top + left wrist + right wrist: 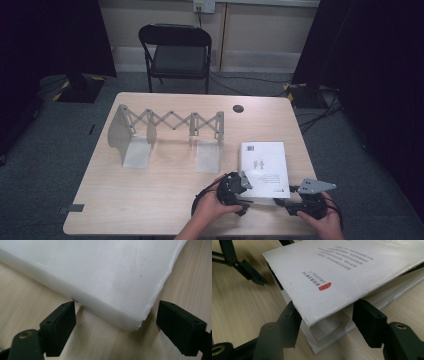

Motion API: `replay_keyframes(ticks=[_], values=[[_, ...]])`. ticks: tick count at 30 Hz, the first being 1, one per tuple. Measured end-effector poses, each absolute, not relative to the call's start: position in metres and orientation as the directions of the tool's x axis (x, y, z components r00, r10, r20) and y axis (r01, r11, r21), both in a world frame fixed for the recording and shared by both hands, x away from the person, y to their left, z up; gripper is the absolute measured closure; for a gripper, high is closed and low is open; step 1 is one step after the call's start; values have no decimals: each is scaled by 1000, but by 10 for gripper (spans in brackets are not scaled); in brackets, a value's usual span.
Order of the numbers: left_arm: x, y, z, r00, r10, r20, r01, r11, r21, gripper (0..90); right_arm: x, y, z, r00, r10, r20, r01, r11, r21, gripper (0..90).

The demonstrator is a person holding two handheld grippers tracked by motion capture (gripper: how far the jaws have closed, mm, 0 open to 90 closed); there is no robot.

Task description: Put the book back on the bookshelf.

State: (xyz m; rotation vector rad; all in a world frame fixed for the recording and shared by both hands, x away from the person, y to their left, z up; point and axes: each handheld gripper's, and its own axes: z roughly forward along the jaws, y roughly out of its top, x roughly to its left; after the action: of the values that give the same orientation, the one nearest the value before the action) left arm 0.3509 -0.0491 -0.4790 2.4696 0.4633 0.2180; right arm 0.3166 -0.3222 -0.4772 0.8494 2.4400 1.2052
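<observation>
A white book [263, 165] lies flat on the wooden table [150, 190] at the front right. Its cover carries small print and a red mark [325, 286]. My left gripper [248, 196] is at the book's near left corner. In the left gripper view, my left gripper [116, 315] stands open, with that corner of the book [105, 277] between the jaws and both pads clear of it. My right gripper [282, 200] is at the near right corner. There my right gripper [325, 317] has a jaw against each side of the page block [329, 327], under the slightly lifted cover.
A pale accordion-style book rack [165, 132] stands stretched across the table's middle left. A round cable hole [238, 108] is near the far edge. A black folding chair [175, 50] stands beyond the table. Black linkage of the left gripper [242, 265] lies close to the book's left.
</observation>
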Motion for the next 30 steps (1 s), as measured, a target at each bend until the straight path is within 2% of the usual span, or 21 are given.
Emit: replay_keyframes(ticks=[3,5,9,18,22,30], values=[[348,-43,-472,915,398,69,262,-716,647,223,316,-323,-476,-785,619,4,375,472,798,423],[346,-44,-465,913,397,91,246,-715,654,164,316,-323,-476,-786,618,8,377,469,799,425],[344,-47,-449,920,373,119,198,-706,680,164,317,-323,-475,-785,619,14,381,465,799,426],[353,-70,-446,932,344,115,183,-719,671,158,317,-323,-473,-785,620,16,381,462,801,428],[352,-81,-449,949,294,117,146,-735,662,157,317,-322,-472,-782,623,20,384,456,803,431],[349,-102,-455,925,298,237,89,-774,627,49,317,-321,-470,-779,627,17,384,456,803,435]])
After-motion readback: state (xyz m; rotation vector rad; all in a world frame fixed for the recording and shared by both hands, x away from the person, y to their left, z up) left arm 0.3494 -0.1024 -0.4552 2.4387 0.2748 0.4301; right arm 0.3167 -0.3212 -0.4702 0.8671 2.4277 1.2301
